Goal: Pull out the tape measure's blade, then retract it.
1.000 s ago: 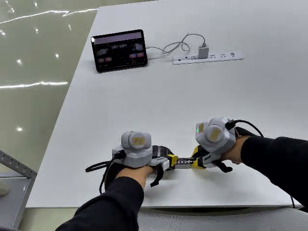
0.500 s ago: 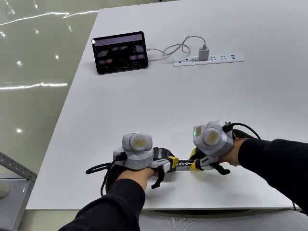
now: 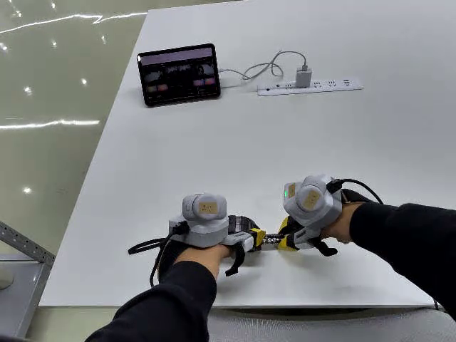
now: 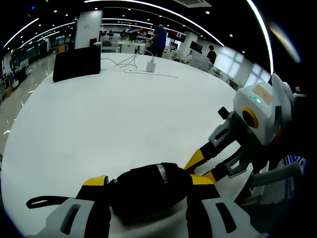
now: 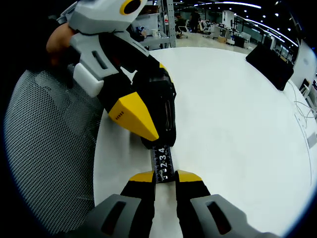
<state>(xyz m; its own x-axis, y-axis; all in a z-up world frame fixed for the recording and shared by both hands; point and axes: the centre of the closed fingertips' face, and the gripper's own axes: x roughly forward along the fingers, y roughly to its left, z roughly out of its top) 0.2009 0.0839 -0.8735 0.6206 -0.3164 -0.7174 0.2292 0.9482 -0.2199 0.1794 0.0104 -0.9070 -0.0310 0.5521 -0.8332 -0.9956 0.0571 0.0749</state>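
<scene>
A black tape measure (image 3: pixel 241 226) lies near the table's front edge, and my left gripper (image 3: pixel 247 239) is shut on its case (image 4: pixel 148 191) from the left. A short length of numbered blade (image 5: pixel 162 161) sticks out of the case (image 5: pixel 161 106) toward the right. My right gripper (image 5: pixel 163 177) is shut on the blade's end, its yellow fingertips pinching it. In the head view the right gripper (image 3: pixel 283 242) sits close beside the left one, with only a small strip of blade (image 3: pixel 271 240) between them. The right gripper (image 4: pixel 247 129) also comes into the left gripper view from the right.
A dark tablet (image 3: pixel 178 73) stands at the far left of the white table (image 3: pixel 235 142). A white power strip (image 3: pixel 310 87) with a charger and cable lies behind. The table's front edge (image 3: pixel 214 303) is just below the grippers; a mesh chair seat (image 5: pixel 49 148) is beyond it.
My right gripper has moved left toward the left gripper, and the exposed blade between them has grown shorter. The left gripper has kept its hold on the case.
</scene>
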